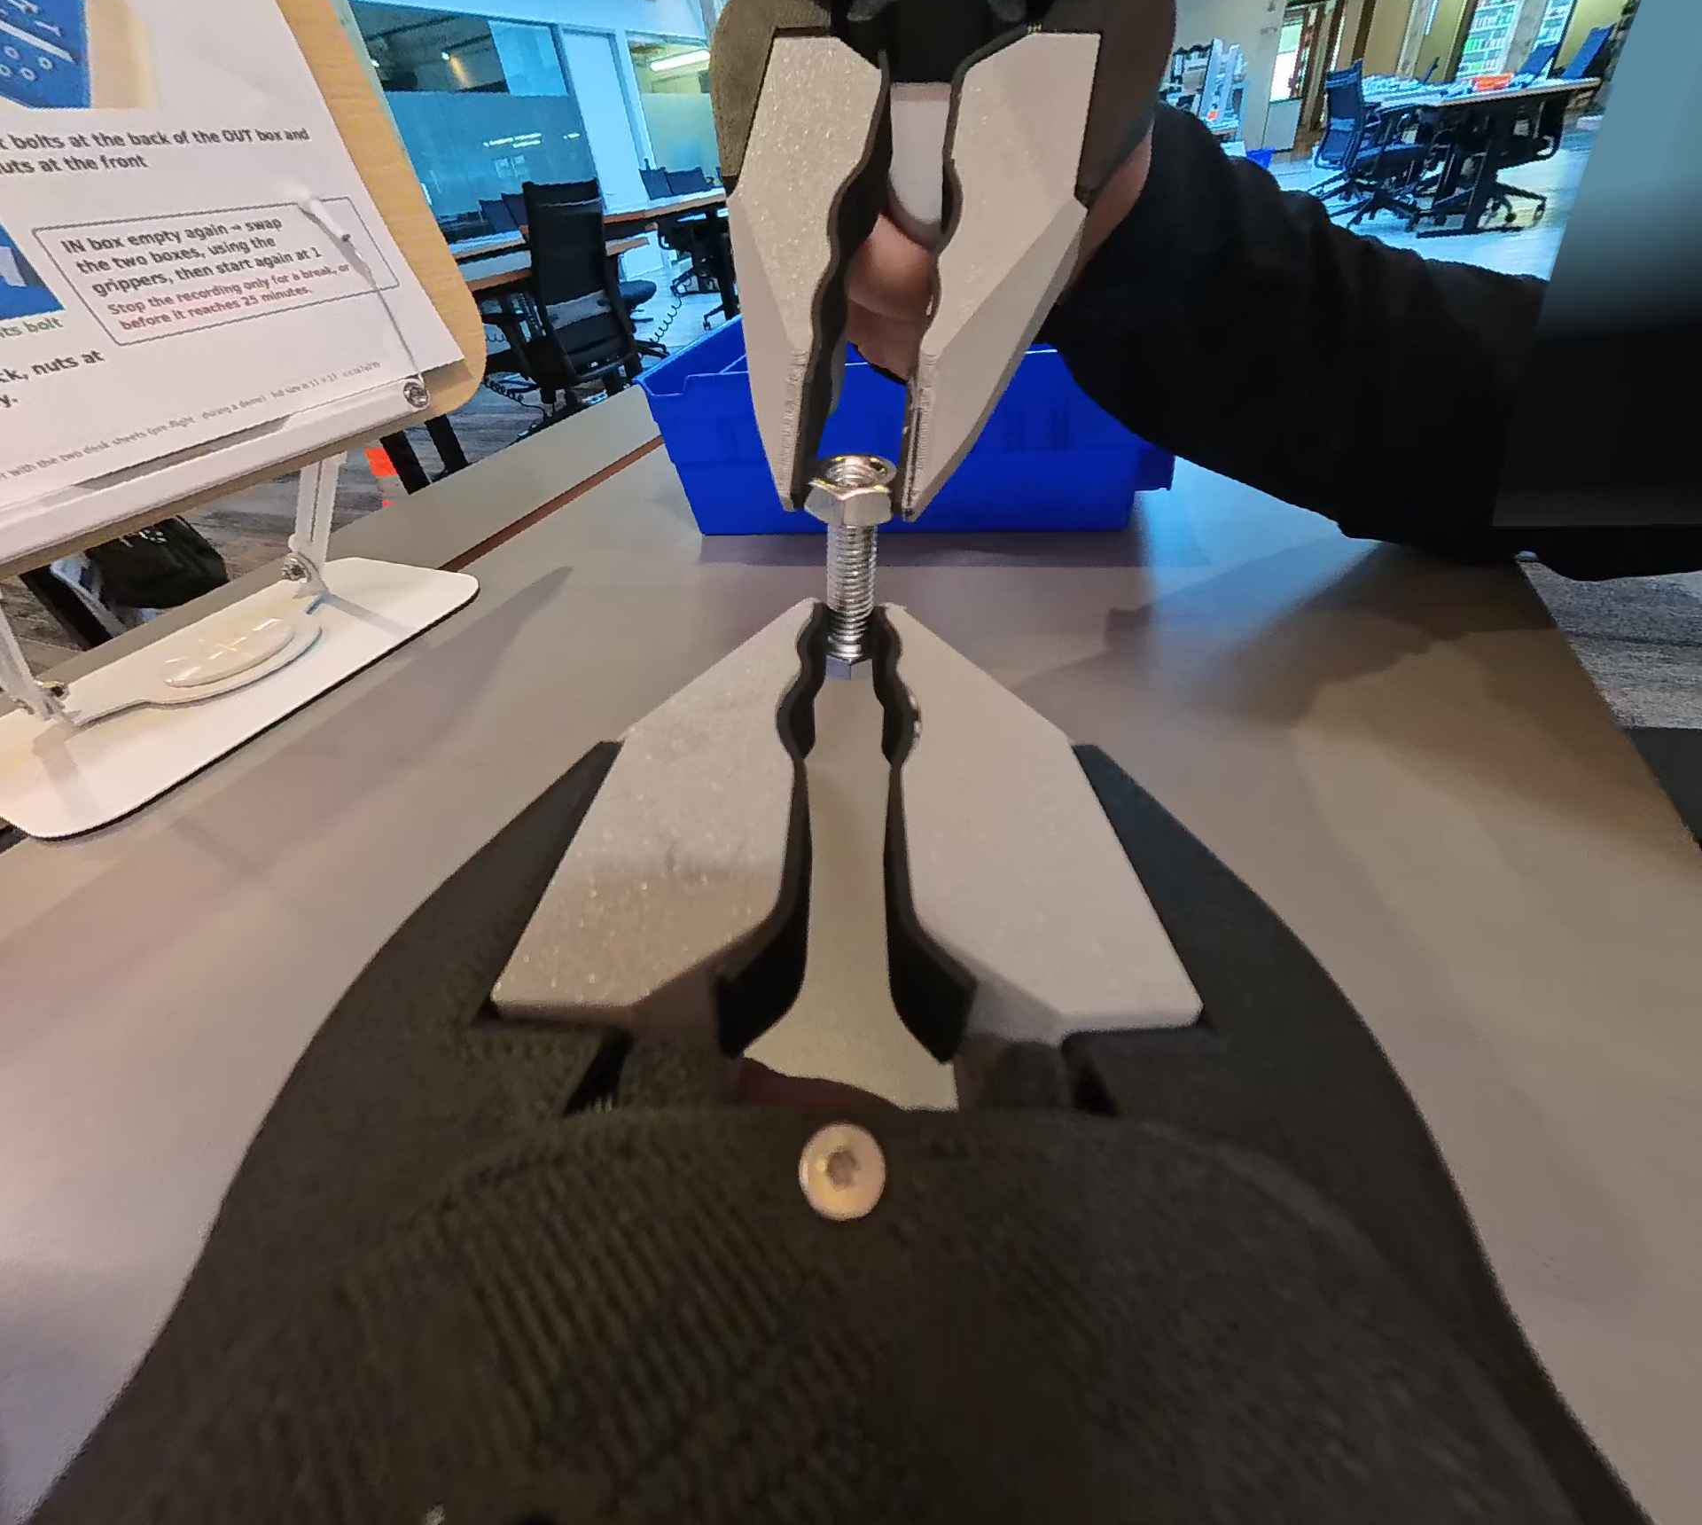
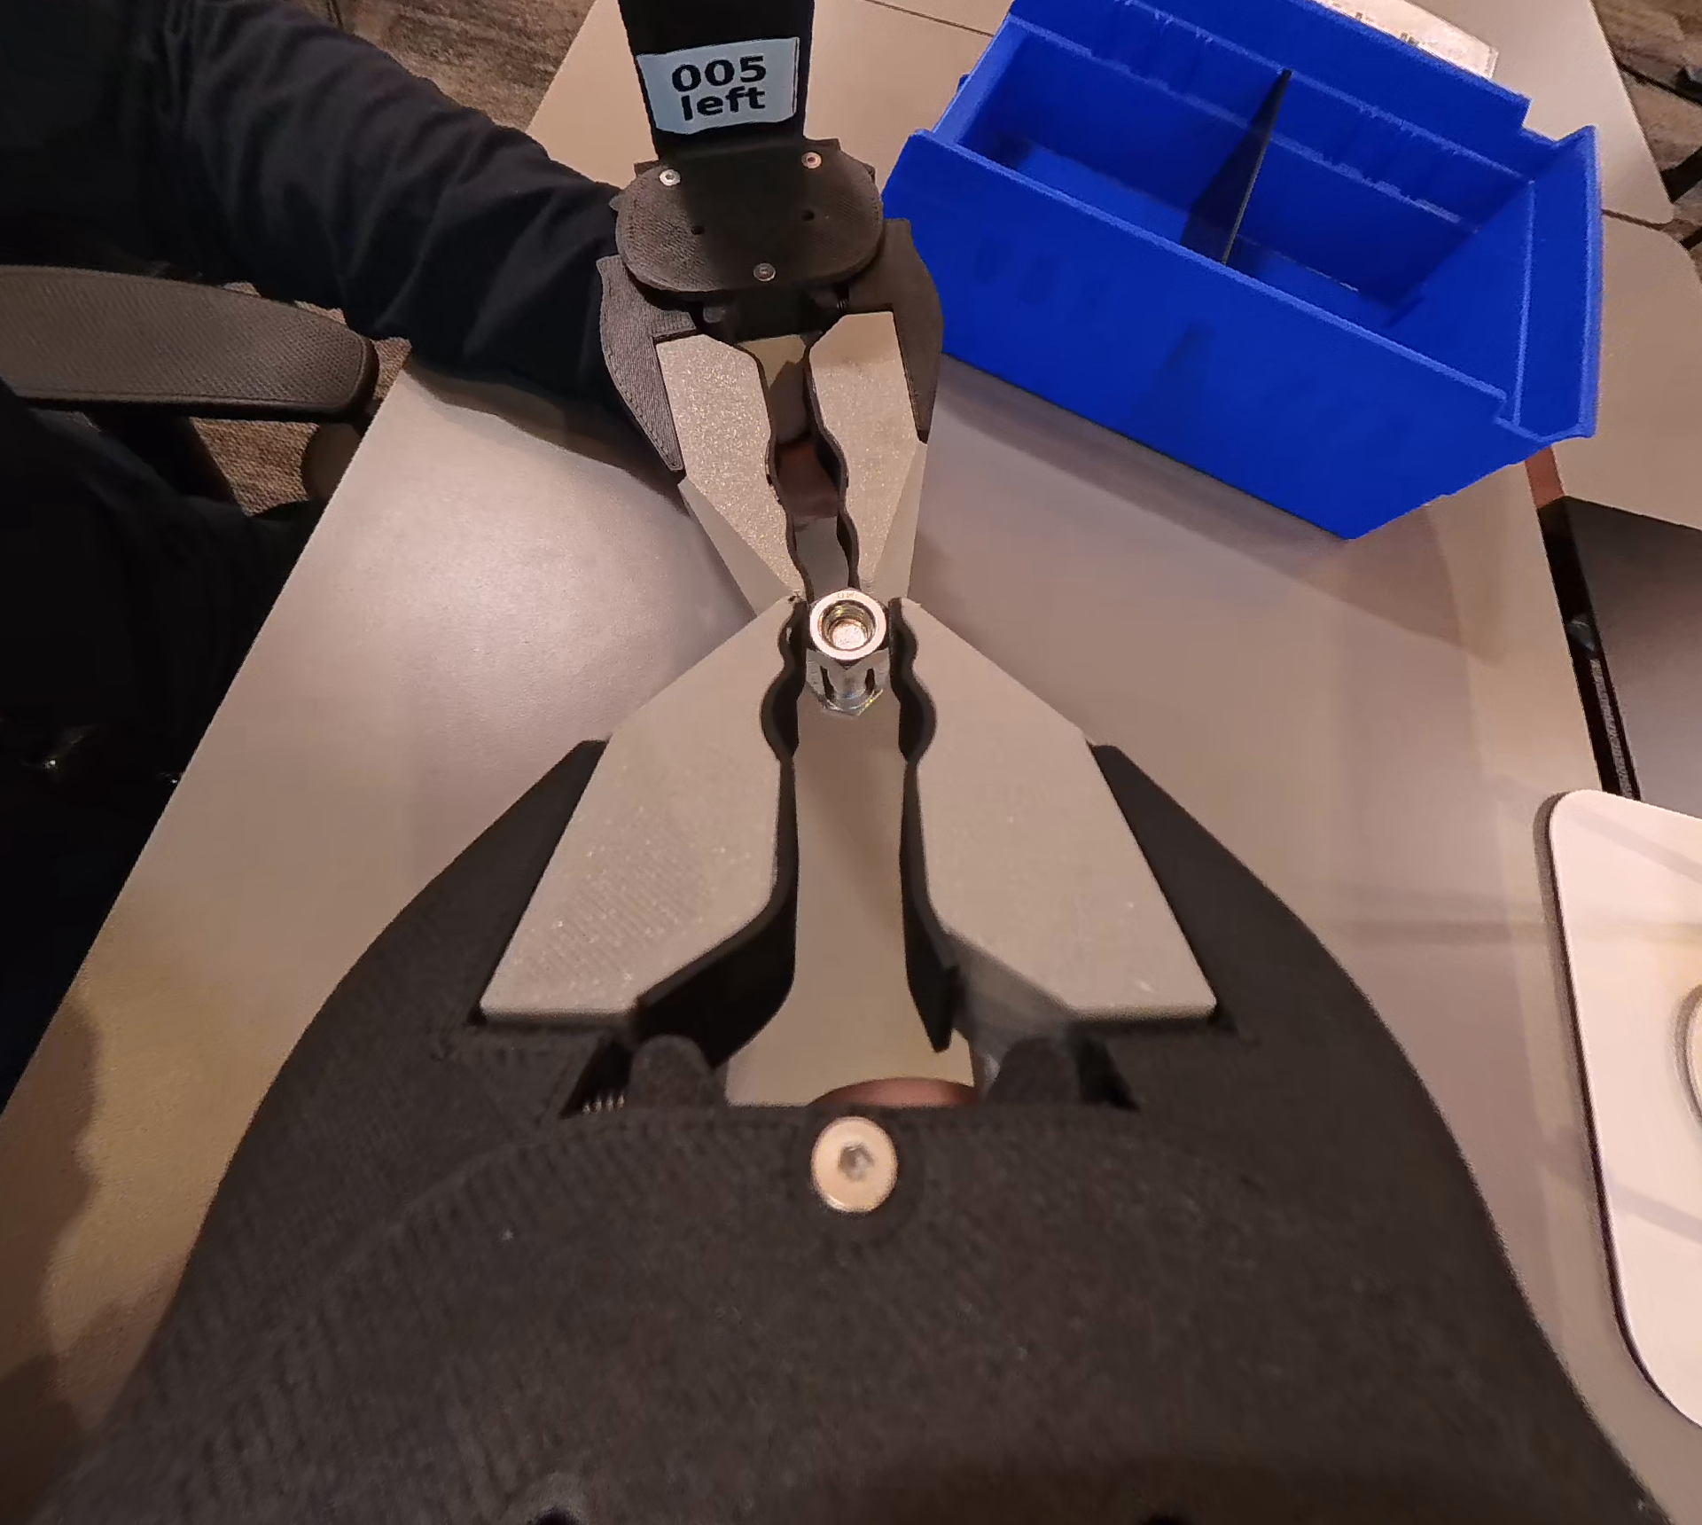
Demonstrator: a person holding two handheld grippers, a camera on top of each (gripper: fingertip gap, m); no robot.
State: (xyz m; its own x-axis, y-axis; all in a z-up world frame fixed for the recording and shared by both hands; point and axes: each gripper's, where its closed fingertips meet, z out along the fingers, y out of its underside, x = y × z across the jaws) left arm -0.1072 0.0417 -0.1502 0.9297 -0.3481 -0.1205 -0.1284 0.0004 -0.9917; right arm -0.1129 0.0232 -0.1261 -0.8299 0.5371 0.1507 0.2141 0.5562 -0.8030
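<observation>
Left wrist view first: I've got the grey table (image 1: 1197, 744) stretching out ahead, a white document stand (image 1: 230, 679) with a printed sheet off to one side, and a blue bin (image 1: 737, 504) sitting just behind the action. From the right wrist view that blue bin (image 2: 1197, 338) shows a dark divider splitting it into compartments, and what I can see of them looks bare.

Now the tools. My left gripper (image 1: 843, 633) is clamped on the lower end of a bolt (image 1: 845, 587), fingers pinched in around the threaded shank just above its head. My right gripper (image 1: 849, 500) comes in from the far side, its tips squeezed on a hex nut (image 1: 849, 502) sitting at the bolt's upper end. Right wrist view confirms it: right gripper (image 2: 843, 656) closed on the nut (image 2: 843, 633), with the bolt's tip showing in the nut's bore, and the left gripper (image 2: 843, 592) meeting it nose to nose. Both are held in the air above the table, near the bin.

Risks, as I judge them: the tips are nearly touching, so any twist could knock one gripper against the other. Grip on the nut is only at the very fingertips; a slip there and it drops to the table. If I tilt off the bolt's axis, the threads could bind.
</observation>
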